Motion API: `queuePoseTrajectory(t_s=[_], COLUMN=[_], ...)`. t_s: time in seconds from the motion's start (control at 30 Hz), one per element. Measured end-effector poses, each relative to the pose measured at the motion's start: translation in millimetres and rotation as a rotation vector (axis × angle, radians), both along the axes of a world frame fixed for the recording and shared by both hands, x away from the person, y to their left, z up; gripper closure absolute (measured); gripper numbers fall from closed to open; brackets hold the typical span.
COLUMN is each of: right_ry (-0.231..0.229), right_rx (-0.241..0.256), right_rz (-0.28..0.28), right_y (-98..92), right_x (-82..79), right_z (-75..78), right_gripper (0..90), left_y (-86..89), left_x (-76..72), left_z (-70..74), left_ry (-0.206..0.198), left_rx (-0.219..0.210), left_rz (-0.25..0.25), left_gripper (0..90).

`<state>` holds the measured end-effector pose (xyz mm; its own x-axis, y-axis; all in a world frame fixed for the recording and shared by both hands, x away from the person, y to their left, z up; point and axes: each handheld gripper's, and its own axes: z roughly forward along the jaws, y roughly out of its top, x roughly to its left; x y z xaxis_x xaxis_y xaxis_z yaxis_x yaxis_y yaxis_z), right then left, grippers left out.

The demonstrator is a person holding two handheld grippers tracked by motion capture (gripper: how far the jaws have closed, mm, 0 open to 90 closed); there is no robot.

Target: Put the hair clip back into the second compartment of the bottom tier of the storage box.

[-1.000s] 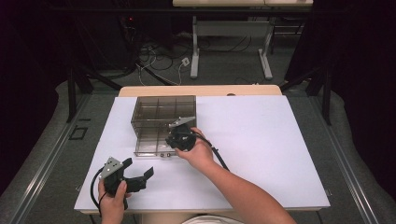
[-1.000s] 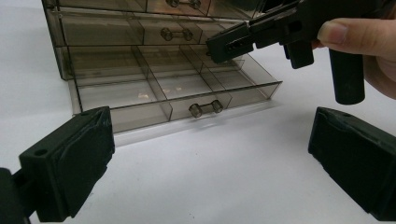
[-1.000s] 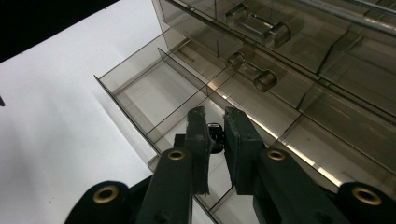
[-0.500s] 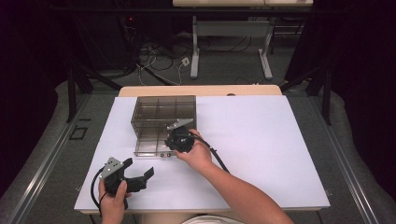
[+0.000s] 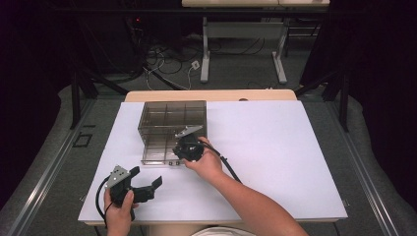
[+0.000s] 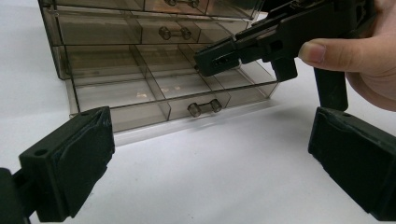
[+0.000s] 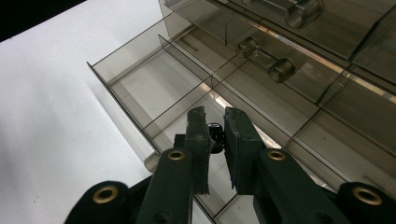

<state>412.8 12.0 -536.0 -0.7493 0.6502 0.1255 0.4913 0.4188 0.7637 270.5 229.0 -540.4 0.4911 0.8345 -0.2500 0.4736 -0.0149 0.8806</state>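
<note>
From above, my right gripper (image 5: 188, 146) is parked at the near front of the smoky clear drawer cabinet (image 5: 169, 118), which sits left of centre on the white table (image 5: 285, 157). My left gripper (image 5: 142, 186) hangs well apart from it, low at the near left corner, in my left hand (image 5: 118, 211).

The overhead shot can't tell me what's between my right jaws; the right gripper view does. They're drawn close together with a small dark round object (image 7: 215, 133) pinched between the pads, right over the pulled-out bottom drawer (image 7: 154, 88). What that little thing is, I can't make out.

Over to the left gripper view: my jaws are spread wide, one pad at each bottom corner, nothing between them but bare table (image 6: 210, 177). Ahead I see the cabinet front (image 6: 154, 70), and my right hand (image 6: 369, 60) bringing the other gripper (image 6: 243, 51) in over the open drawer (image 6: 154, 100).

The drawer is split by thin walls into compartments, and the ones I can see show only the white table through their floors. The drawers above are shut.

It's all tinted, glossy, see-through plastic with crisp straight edges. Each drawer front carries a clear dumbbell-shaped handle (image 6: 204, 107). My pads are matte black blocks, with brass rivets at the right gripper's linkage (image 7: 176, 155).
</note>
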Motion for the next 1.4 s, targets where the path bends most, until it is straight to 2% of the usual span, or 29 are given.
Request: queuePoseTrajectory(t_s=[0.1,0.13,0.17,0.2,0.23,0.3,0.33,0.5,0.53,0.7,0.73,0.77,0.83,0.87,0.9,1.1,1.17,1.27,1.33,1.4], right_ry=[0.006,0.017,0.016,0.020,0.002,0.003,-0.010,-0.008,-0.022,-0.041,-0.032,-0.046,-0.064,-0.059,-0.077,-0.069,-0.082,-0.066,-0.072,-0.067], right_rx=[-0.001,-0.009,0.009,0.004,0.015,0.006,0.020,0.009,0.020,0.011,0.003,0.013,0.008,-0.007,0.001,0.002,0.009,0.000,0.017,0.012], right_rz=[0.002,0.006,0.007,0.010,0.004,0.011,0.004,0.014,0.006,0.011,0.010,0.006,0.006,0.008,0.001,0.016,0.017,0.013,0.021,0.021], right_y=[-0.5,-1.1,-1.1,-1.7,-1.2,-1.9,-1.2,-2.0,-1.3,-1.9,-2.4,-2.0,-2.3,-2.8,-2.4,-4.5,-4.4,-5.2,-5.6,-6.1], right_x=[0.0,-0.1,0.2,0.4,0.2,0.4,0.4,0.0,0.0,-0.3,-0.7,-0.5,0.0,-0.3,-0.3,-0.7,-1.1,-2.5,-2.5,-3.8], right_z=[0.7,2.0,1.8,2.8,2.1,3.3,2.4,4.3,3.5,4.9,6.1,5.6,5.4,6.4,5.7,8.7,8.7,11.1,11.4,13.4], right_gripper=[79.9,78.0,74.8,72.0,69.6,65.3,63.4,60.3,59.2,53.9,52.5,51.3,49.7,48.9,48.2,46.8,45.9,44.1,43.2,41.8], left_y=[0.0,-0.1,-0.1,-0.1,-0.1,0.0,0.0,-0.1,-0.1,-0.4,-0.4,-0.4,-0.4,-0.2,-0.2,-0.7,-0.9,-1.1,-1.3,-1.4], left_x=[0.0,0.1,0.1,0.1,0.0,0.0,0.0,0.1,0.1,0.1,0.1,0.2,0.2,0.2,0.2,0.5,0.6,0.6,0.6,0.8], left_z=[0.0,-0.1,0.0,0.0,-0.1,0.1,0.1,0.1,0.2,0.1,0.1,0.1,0.1,0.1,0.1,-0.3,-0.4,-0.5,-0.7,-0.7], left_ry=[0.000,0.001,0.001,0.001,0.001,0.001,0.000,0.000,0.000,0.001,0.001,0.001,0.001,0.001,0.000,0.002,0.003,0.004,0.005,0.004], left_rx=[0.000,0.000,0.000,0.001,0.000,0.001,0.001,0.001,0.001,0.001,0.001,0.001,0.001,0.001,0.001,-0.001,-0.002,-0.005,-0.006,-0.004], left_rz=[0.000,0.000,-0.001,-0.001,-0.001,-0.001,-0.001,-0.001,-0.002,-0.003,-0.003,-0.003,-0.003,-0.003,-0.003,-0.003,-0.003,-0.002,-0.001,-0.002], left_gripper=[0.8,0.8,0.8,0.8,0.8,0.8,0.8,0.8,0.8,0.8,0.8,0.8,0.8,0.8,0.8,0.8,0.8,0.8,0.8,0.8])
